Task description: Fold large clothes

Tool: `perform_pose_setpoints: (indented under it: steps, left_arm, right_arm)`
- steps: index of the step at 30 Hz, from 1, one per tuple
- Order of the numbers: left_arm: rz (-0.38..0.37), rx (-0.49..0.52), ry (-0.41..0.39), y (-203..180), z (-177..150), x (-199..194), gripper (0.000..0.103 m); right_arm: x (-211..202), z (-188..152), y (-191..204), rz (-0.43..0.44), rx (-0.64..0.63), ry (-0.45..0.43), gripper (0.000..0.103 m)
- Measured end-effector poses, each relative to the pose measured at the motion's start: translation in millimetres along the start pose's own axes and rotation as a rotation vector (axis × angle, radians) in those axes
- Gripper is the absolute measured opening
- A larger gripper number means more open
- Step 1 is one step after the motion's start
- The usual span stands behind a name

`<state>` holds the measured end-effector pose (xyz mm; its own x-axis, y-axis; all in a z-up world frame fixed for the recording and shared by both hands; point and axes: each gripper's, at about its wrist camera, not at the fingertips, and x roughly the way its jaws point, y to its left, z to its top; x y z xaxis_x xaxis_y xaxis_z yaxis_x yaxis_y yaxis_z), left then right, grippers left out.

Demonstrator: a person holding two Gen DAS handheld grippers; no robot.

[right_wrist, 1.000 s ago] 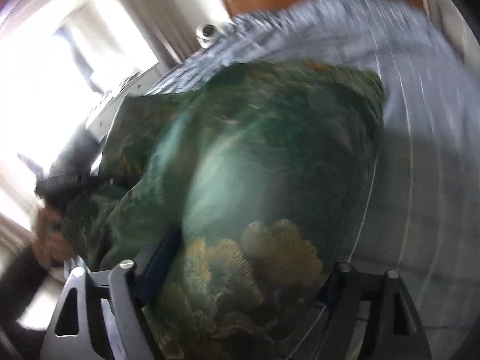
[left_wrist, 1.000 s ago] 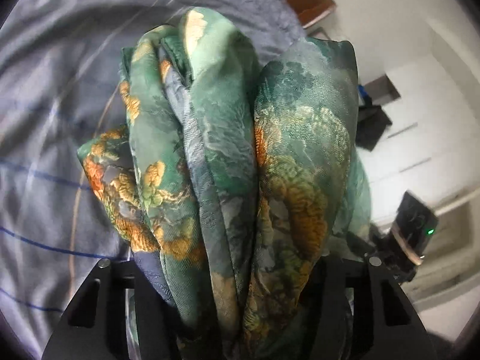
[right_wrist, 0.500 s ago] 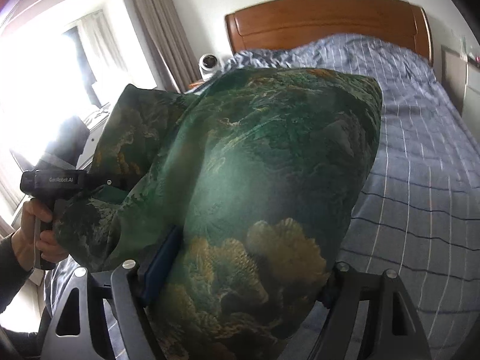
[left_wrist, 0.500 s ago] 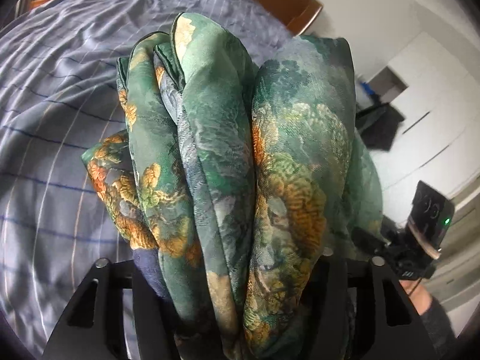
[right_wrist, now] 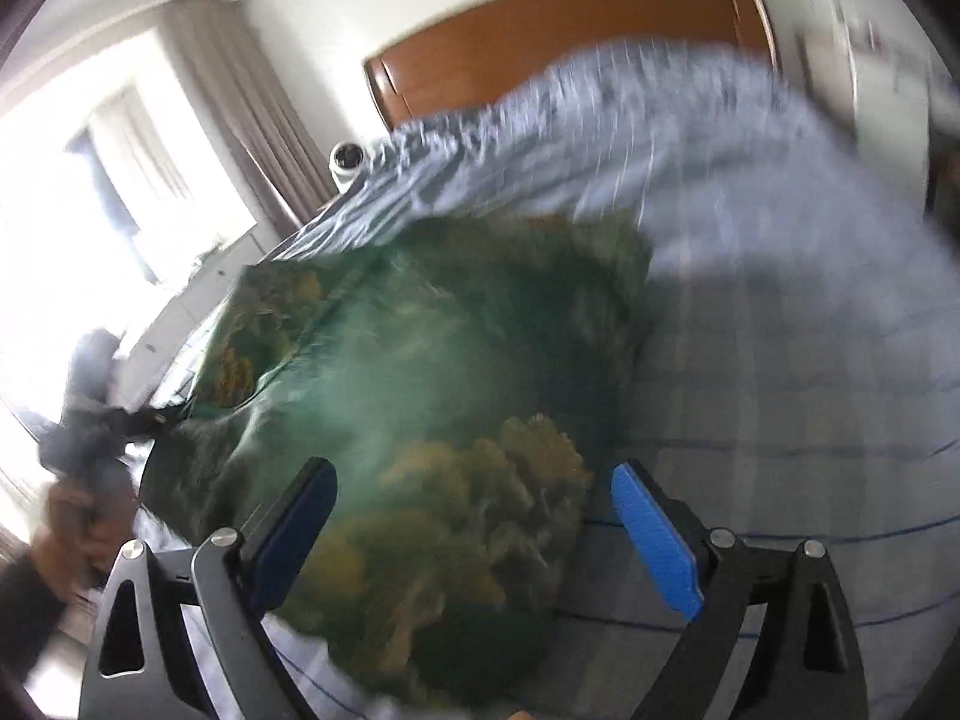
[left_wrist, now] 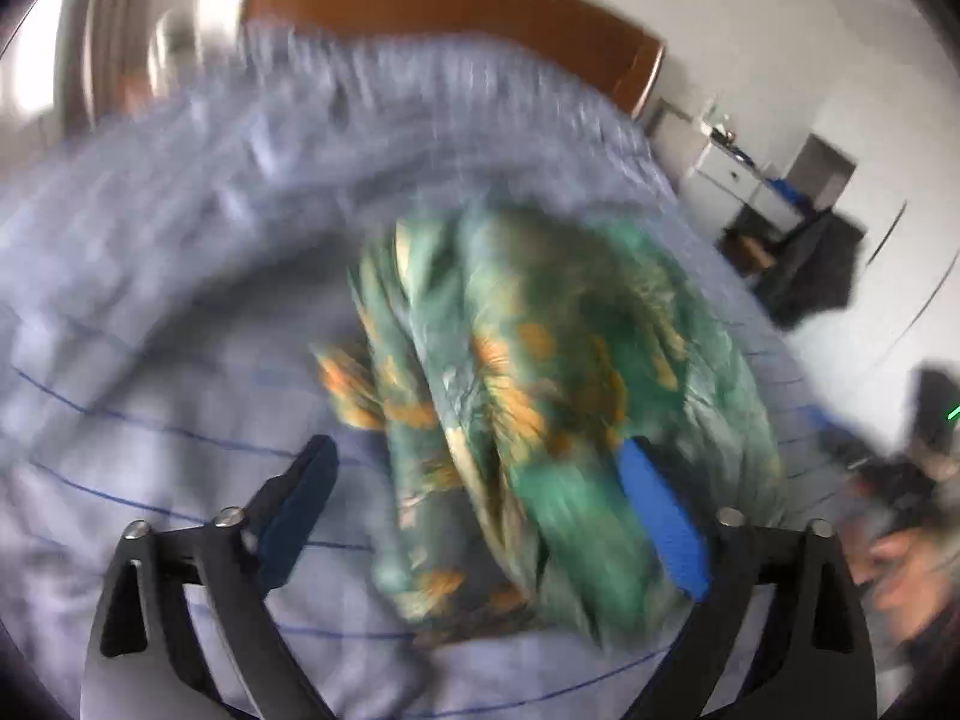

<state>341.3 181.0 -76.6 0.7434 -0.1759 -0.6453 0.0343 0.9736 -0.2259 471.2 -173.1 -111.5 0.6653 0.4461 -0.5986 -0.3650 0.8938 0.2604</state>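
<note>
The folded green garment is being seen lying on the bed, short of the wooden headboard. The left tool is being opened wide; the bundle is lying between its fingers, well apart from the left pad, and contact at the right pad cannot be told through the blur. The right tool is likewise being opened, with the garment between its fingers and gaps being shown at both pads.
</note>
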Motion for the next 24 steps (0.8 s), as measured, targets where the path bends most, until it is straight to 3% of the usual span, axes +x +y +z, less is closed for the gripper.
perform_pose_setpoints:
  steps: [4, 7, 9, 15, 21, 24]
  left_arm:
    - [0.176, 0.208, -0.21, -43.9, -18.4, -65.7, 0.102]
    - [0.251, 0.218, -0.317, -76.9, -44.8, -105.6, 0.103]
    - [0.292, 0.187, -0.306, -84.7, -51.9, -111.2, 0.103]
    - [0.433, 0.173, -0.267, -121.9, -92.3, -134.8, 0.103]
    - [0.344, 0.07, -0.159, -131.4, -101.3, -167.1, 0.103]
    - [0.33, 0.038, -0.124, -134.7, -101.3, -175.4, 0.103]
  right_arm:
    - [-70.8, -14.1, 37.1, -0.161, -0.146, -0.159, 0.095]
    - [-118.9, -33.6, 58.1, -0.21, -0.166, -0.276, 0.097]
    - [-138.2, -48.5, 70.2, -0.216, -0.136, -0.272, 0.102]
    - [-175.4, -90.5, 99.7, -0.279, -0.076, -0.223, 0.102]
    - [-200.7, -113.3, 140.6, -0.412, -0.122, -0.172, 0.102]
    - [-216.7, -116.4, 156.8, -0.41, -0.138, -0.168, 0.102]
